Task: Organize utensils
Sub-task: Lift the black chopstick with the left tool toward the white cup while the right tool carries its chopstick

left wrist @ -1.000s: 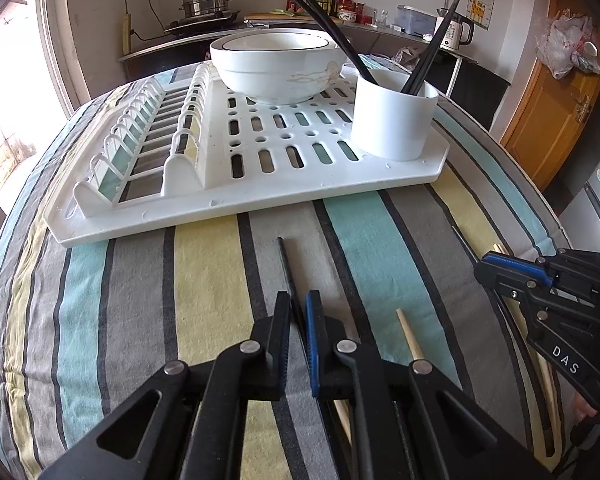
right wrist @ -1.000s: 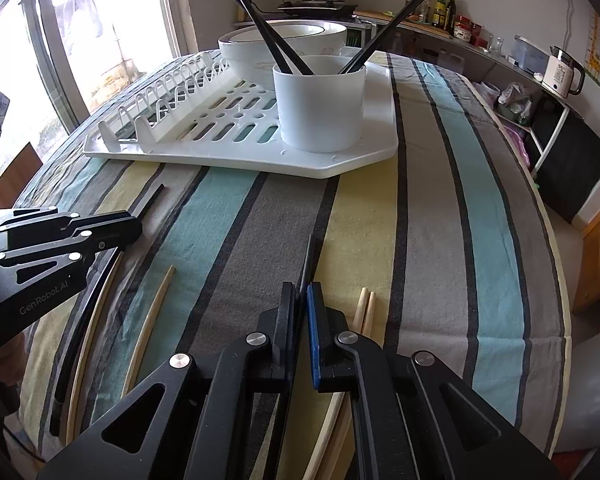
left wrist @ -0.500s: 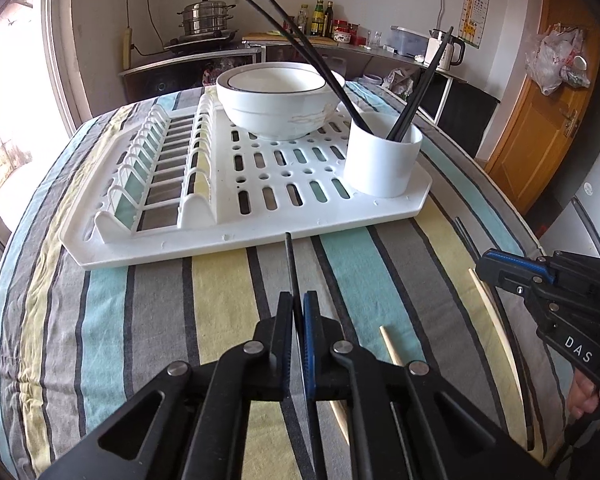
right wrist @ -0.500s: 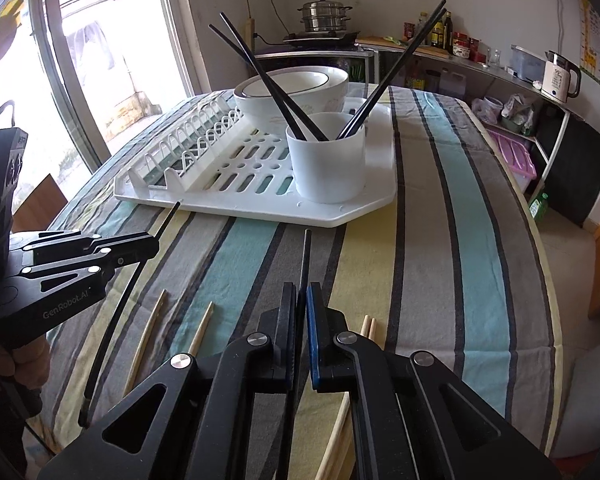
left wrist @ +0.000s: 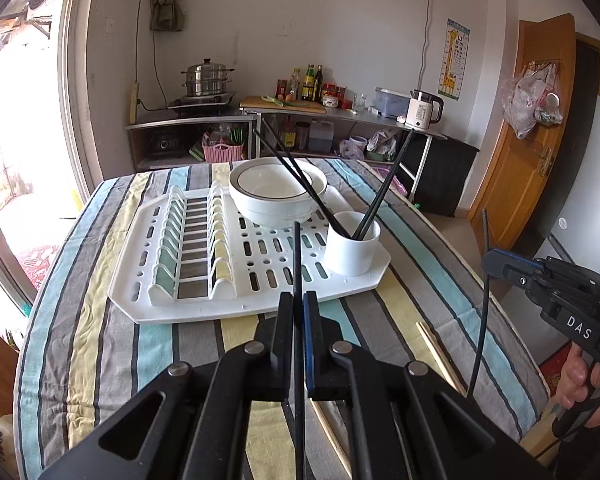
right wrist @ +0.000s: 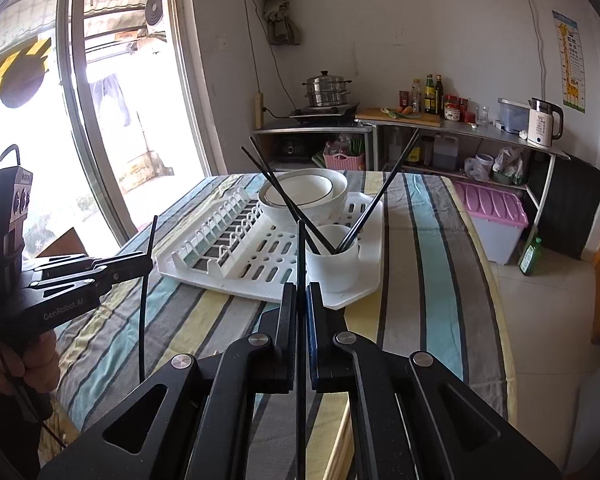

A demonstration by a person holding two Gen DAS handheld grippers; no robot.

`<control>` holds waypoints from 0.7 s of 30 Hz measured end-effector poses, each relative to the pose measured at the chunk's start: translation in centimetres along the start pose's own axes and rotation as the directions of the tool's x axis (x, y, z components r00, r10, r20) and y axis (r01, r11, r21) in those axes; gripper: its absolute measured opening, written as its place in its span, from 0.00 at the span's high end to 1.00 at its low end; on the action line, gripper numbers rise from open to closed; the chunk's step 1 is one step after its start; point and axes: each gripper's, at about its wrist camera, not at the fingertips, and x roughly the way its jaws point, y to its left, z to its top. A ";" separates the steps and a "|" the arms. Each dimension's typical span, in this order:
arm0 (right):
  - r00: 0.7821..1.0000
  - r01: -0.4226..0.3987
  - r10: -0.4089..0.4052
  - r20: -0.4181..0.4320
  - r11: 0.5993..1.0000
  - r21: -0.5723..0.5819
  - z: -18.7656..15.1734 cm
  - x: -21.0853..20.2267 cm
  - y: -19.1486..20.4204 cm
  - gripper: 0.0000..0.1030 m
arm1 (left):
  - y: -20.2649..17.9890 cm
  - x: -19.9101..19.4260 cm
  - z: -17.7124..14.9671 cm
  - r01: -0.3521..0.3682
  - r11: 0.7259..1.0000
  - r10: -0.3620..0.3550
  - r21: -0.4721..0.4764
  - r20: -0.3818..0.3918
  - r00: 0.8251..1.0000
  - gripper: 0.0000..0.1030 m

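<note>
My left gripper (left wrist: 299, 300) is shut on a black chopstick (left wrist: 297, 256) that stands upright between its fingers, above the striped tablecloth. My right gripper (right wrist: 301, 290) is shut on a second black chopstick (right wrist: 300, 248) in the same way. Each gripper shows in the other's view: the right gripper (left wrist: 487, 261) at the right with its chopstick (left wrist: 483, 300), the left gripper (right wrist: 150, 261) at the left with its chopstick (right wrist: 143, 320). Ahead, a white cup (left wrist: 352, 250) (right wrist: 334, 260) holding three black chopsticks stands on the white drying rack (left wrist: 204, 304) (right wrist: 220, 272). Wooden chopsticks (left wrist: 436, 350) lie on the cloth.
A stack of white bowls (left wrist: 278, 196) (right wrist: 304, 198) sits at the back of the rack. The table's right edge (right wrist: 500, 320) drops to the floor, where a bin with a pink lid (right wrist: 496, 216) stands. A kitchen counter (left wrist: 340, 114) runs behind; a wooden door (left wrist: 540, 152) is at the right.
Both grippers have risen from the tablecloth, each lifting its black chopstick clear of the table. The views have tilted up, so the rack and cup look farther and lower.
</note>
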 end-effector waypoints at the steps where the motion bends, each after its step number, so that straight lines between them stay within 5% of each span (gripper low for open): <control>1: 1.000 0.000 0.000 0.012 1.000 -0.001 0.1 -0.3 0.1 0.96 | 0.0 -0.6 0.1 0.002 1.000 -0.002 0.002 0.015 1.000 0.95; 21: 0.997 0.000 -0.001 0.079 1.000 0.006 0.3 -2.7 0.0 0.96 | -0.1 -3.6 0.5 0.017 1.000 -0.017 0.001 0.085 0.996 0.96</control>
